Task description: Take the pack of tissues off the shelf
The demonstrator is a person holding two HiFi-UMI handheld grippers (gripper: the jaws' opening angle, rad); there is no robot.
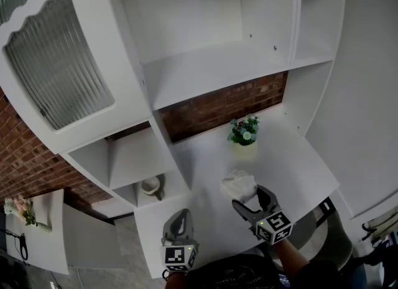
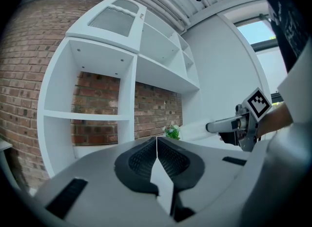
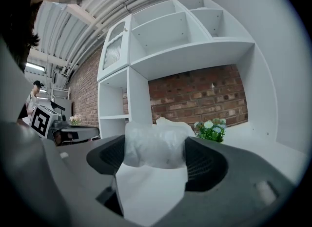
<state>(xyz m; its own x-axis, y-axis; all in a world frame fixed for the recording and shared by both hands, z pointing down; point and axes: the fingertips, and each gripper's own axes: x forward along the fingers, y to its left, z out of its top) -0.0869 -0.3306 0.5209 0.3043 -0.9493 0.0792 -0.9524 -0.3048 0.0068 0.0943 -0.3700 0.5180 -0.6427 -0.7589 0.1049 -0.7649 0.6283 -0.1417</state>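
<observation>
A white plastic-wrapped pack of tissues [image 1: 238,186] sits between the jaws of my right gripper [image 1: 247,197], just above the white desk surface [image 1: 292,163]. In the right gripper view the pack [image 3: 156,144] fills the gap and both pads press on its sides. My left gripper [image 1: 179,227] hangs lower left over the desk's front edge, its jaws closed together with nothing between them [image 2: 156,149]. The right gripper [image 2: 234,123] also shows in the left gripper view.
A small pot of flowers [image 1: 244,130] stands on the desk by the brick wall [image 1: 224,107]. White shelf compartments [image 1: 205,27] rise above; a cabinet door with ribbed glass [image 1: 59,64] is at left. A small white bowl [image 1: 151,186] sits in a low cubby.
</observation>
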